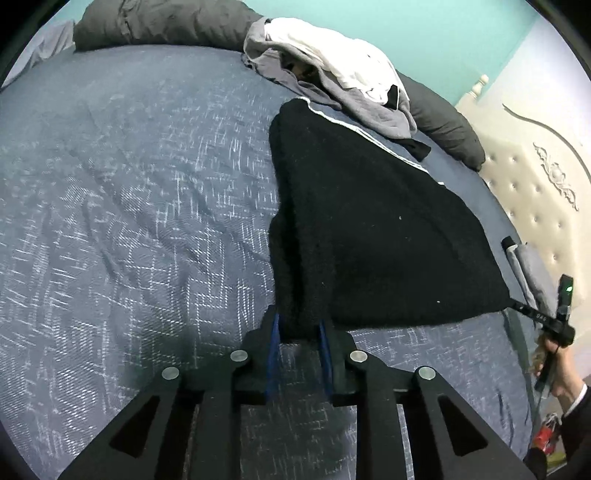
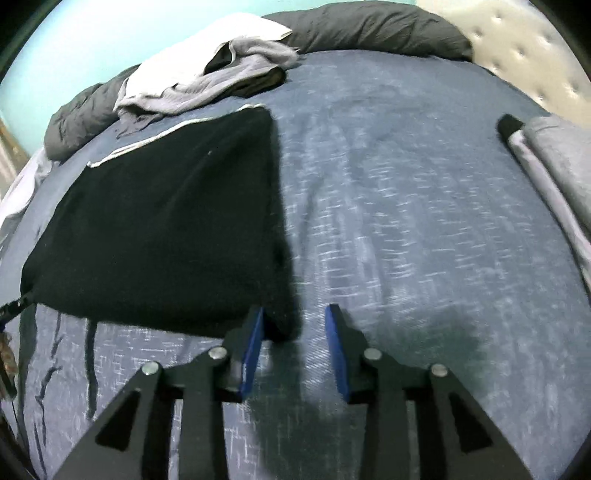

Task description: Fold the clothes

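Left gripper (image 1: pixel 300 328) clamped on near corner of 1 black garment (image 1: pixel 373 229), blue pads (image 1: pixel 275 332) pinching cloth; right gripper (image 2: pixel 294 325) spread w/ jaws apart, garment's other near corner lying between its pads, not pinched, slight motion blur. Garment folded, draped across blue bedspread (image 1: pixel 129 184), white-trimmed far edge toward 1 heap of unfolded clothes (image 1: pixel 332 74) (white, grey, black pieces, count unclear). Beyond: 2 dark grey pillows (image 1: pixel 162 26), partly cut off; 1 folded grey item (image 2: pixel 554 166) at bed edge, cropped; tufted headboard (image 1: pixel 528 192).
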`<act>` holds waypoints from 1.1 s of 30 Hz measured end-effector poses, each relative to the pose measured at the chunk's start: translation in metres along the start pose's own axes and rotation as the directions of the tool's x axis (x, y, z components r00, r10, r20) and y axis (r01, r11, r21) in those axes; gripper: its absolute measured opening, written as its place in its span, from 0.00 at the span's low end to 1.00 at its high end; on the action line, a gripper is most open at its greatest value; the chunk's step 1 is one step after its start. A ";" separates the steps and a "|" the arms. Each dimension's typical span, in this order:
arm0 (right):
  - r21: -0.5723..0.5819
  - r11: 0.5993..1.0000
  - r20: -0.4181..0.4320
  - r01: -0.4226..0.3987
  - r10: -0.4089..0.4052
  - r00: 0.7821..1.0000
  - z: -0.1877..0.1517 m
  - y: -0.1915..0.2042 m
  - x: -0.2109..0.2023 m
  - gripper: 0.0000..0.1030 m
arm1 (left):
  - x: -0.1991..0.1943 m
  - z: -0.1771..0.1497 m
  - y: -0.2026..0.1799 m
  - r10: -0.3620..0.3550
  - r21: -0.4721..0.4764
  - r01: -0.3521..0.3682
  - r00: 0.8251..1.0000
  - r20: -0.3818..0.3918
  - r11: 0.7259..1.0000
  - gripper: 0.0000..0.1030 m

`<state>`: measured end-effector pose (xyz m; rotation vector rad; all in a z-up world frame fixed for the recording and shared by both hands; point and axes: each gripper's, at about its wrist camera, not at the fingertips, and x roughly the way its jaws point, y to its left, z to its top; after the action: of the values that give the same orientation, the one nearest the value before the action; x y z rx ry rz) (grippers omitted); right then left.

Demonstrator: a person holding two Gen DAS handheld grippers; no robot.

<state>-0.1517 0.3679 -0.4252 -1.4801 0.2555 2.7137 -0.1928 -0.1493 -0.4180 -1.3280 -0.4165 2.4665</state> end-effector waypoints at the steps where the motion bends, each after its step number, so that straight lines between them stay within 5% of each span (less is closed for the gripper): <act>1: 0.007 1.000 0.008 0.024 -0.024 1.000 0.001 0.001 -0.005 0.33 | -0.002 0.000 -0.001 0.005 -0.002 -0.005 1.000 0.006 1.000 0.22; 7: 0.031 0.998 0.142 0.056 -0.060 0.988 0.014 0.042 -0.046 0.33 | -0.013 0.002 0.001 0.045 -0.026 -0.043 0.997 0.065 0.999 0.29; 13: -0.070 0.984 0.121 -0.165 0.172 0.978 0.028 0.137 -0.043 0.21 | -0.023 0.003 0.005 0.064 -0.047 -0.059 0.993 0.101 0.997 0.33; 17: -0.139 0.964 0.071 -0.225 0.237 0.969 0.030 0.201 -0.019 0.17 | -0.030 0.002 0.008 0.097 -0.053 -0.091 0.988 0.124 0.994 0.33; 25: -0.146 0.972 -0.040 -0.183 0.179 0.983 0.011 0.245 0.040 0.12 | -0.033 0.000 0.024 0.081 -0.100 -0.069 0.990 0.117 0.993 0.33; 33: -0.124 0.981 -0.017 -0.148 0.147 0.989 0.004 0.245 0.033 0.08 | -0.033 -0.002 0.021 0.067 -0.096 -0.057 0.991 0.112 0.994 0.33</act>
<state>-0.2009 0.1256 -0.4201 -1.5632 0.2075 2.8896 -0.1765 -0.1809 -0.4025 -1.2551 -0.5313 2.6136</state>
